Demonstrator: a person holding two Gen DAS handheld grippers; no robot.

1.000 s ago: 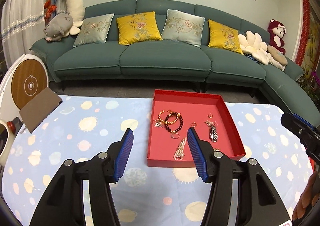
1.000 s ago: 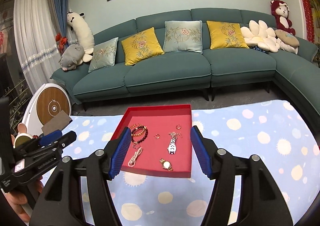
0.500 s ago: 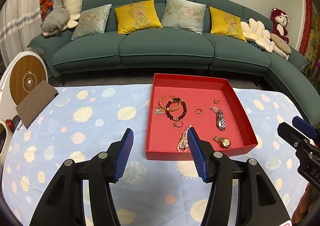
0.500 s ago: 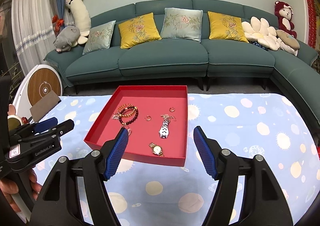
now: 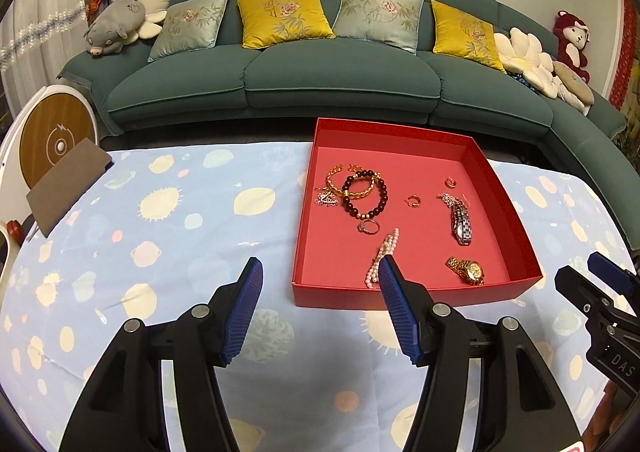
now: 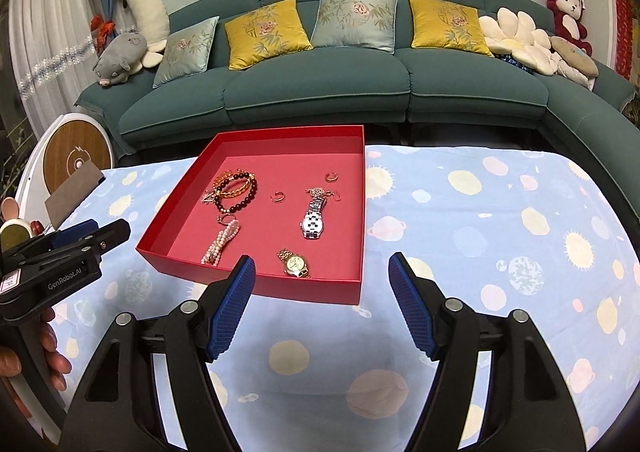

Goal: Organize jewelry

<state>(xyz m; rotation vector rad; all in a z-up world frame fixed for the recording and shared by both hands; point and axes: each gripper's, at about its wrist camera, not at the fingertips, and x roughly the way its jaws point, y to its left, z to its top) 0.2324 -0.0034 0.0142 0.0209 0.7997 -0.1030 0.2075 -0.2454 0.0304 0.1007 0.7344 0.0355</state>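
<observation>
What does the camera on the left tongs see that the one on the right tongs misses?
Only the left view: the right tongs poking in at its right edge, and its own left tongs, jaws opening on nothing.

Only the right view: a hand gripping the left tongs, and its own jaws, also opening and empty.

Both: the red tray on the spotted cloth, gold watch, silver watch, pearl strand and green sofa.

The tray sits on the tablecloth, with the sofa behind it. Inside the tray, the bead bracelet lies far left, the pearl strand near left, and two watches to the right.
</observation>
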